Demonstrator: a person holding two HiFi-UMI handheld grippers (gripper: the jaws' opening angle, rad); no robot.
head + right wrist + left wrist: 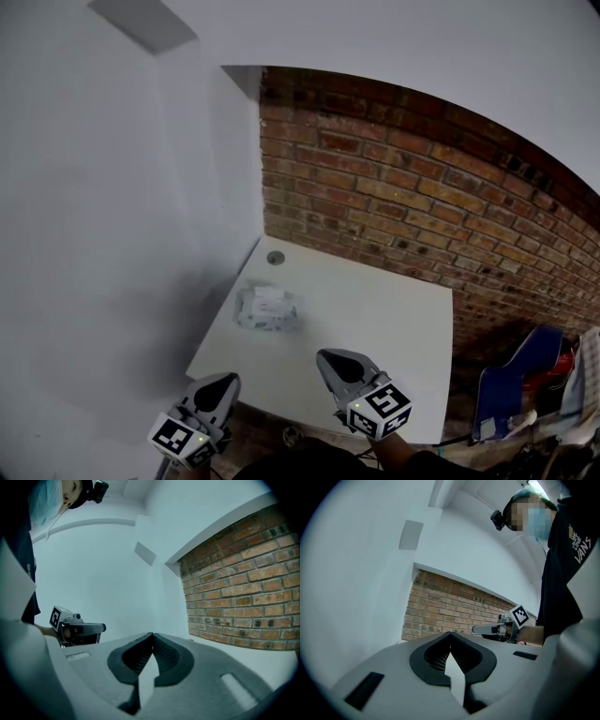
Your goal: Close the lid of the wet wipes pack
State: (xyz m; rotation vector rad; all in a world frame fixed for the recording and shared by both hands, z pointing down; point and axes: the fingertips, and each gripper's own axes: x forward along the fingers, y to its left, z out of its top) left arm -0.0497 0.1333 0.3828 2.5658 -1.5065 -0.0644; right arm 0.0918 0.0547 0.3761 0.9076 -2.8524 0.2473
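The wet wipes pack point(267, 309) lies flat on the white table point(375, 319), toward its left part and nearer the far edge than the near one; it is small and soft in the head view, with a paler patch on its top, and whether the lid stands open or lies down cannot be told. Beyond the pack, near the table's far corner, a round hole point(275, 257) shows in the top; the table sits in a corner between a white wall point(112, 234) on the left and a brick wall point(403, 197) behind and to the right.

Both grippers hang at the near edge of the table, well apart from the pack and not touching it. The left gripper point(223, 384) is by the table's near left corner, and the right gripper point(337, 364) is over the near edge further right, its marker cube point(380, 410) turned up to the camera. In each gripper's own view the jaws meet at their tips with nothing between them, only the pale background showing through the gap behind the tips. Each view also catches the other gripper off to the side, level and pointing the same way.

At the right, past the table, a blue chair point(516, 375) stands against the brick; the person's dark sleeve shows at the bottom of the head view.
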